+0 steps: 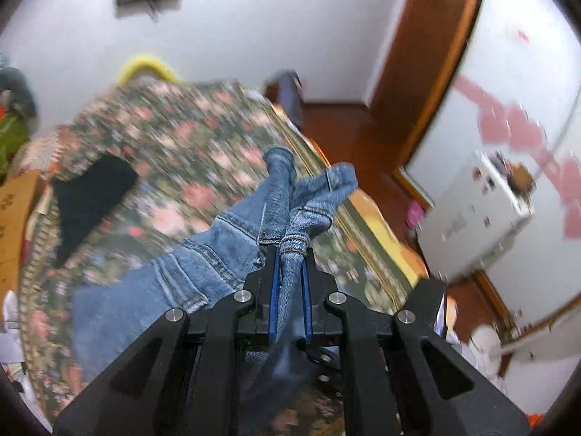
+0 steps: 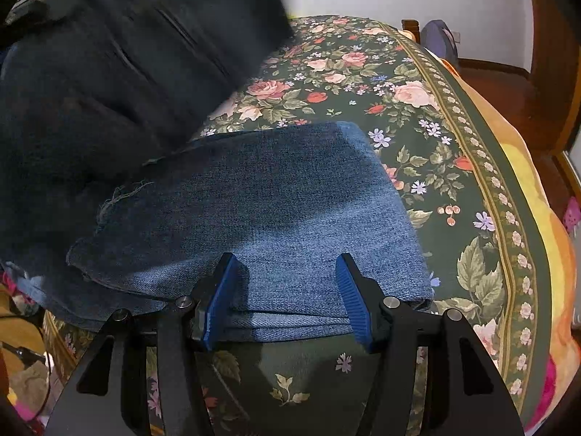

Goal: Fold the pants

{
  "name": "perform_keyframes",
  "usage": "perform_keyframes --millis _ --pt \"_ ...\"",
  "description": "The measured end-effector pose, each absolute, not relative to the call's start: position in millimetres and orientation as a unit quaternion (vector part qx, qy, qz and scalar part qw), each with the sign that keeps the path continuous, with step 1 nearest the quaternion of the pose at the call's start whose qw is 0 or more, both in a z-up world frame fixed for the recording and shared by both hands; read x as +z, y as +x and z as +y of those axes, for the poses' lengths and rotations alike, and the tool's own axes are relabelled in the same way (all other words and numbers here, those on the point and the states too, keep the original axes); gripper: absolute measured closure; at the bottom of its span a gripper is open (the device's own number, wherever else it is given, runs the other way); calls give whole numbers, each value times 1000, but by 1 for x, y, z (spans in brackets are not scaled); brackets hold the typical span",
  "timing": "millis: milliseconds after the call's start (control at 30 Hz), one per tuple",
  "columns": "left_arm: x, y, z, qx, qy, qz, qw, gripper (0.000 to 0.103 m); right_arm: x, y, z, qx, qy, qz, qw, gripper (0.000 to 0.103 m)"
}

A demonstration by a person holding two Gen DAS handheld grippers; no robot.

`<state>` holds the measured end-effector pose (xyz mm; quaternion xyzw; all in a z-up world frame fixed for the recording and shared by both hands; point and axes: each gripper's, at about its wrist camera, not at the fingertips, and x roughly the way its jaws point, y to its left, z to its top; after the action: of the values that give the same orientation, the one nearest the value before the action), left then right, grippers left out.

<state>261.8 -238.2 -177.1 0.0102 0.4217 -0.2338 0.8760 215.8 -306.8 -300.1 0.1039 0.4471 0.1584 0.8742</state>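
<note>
The blue jeans (image 1: 203,261) hang lifted above the floral bed in the left wrist view. My left gripper (image 1: 290,254) is shut on a bunched part of the jeans, with denim ends sticking out past the tips. In the right wrist view a folded layer of the jeans (image 2: 276,203) lies flat on the bed, and a darker raised part (image 2: 109,72) hangs over it at the upper left. My right gripper (image 2: 287,265) is open, its blue pads (image 2: 221,298) standing on either side of the folded edge, resting over the denim.
The bed has a dark green floral cover (image 2: 417,116) with an orange blanket edge (image 2: 526,181) at the right. A black cloth (image 1: 90,196) lies on the bed. A white appliance (image 1: 472,218) and wooden door frame (image 1: 428,72) stand beyond the bed.
</note>
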Motion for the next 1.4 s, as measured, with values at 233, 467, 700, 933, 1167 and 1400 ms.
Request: perform_keyframes --millis 233,467,700,933,1167,1400 --pt "-225 261 -263 -258 26 473 842 93 -300 214 -310 164 109 446 873 50" --pt "-244 257 -266 -278 37 510 813 78 -294 199 -322 164 121 450 870 50" --pt "-214 243 -248 -276 32 475 835 52 -294 181 -327 154 119 468 862 50" --pt "-186 287 -159 -151 79 437 883 41 -287 168 -327 157 137 471 857 50" --pt "-242 368 -79 -65 97 508 854 41 -287 177 -305 173 124 477 853 50" --pt "-298 375 -61 -90 107 556 819 33 -291 193 -290 169 128 490 846 49"
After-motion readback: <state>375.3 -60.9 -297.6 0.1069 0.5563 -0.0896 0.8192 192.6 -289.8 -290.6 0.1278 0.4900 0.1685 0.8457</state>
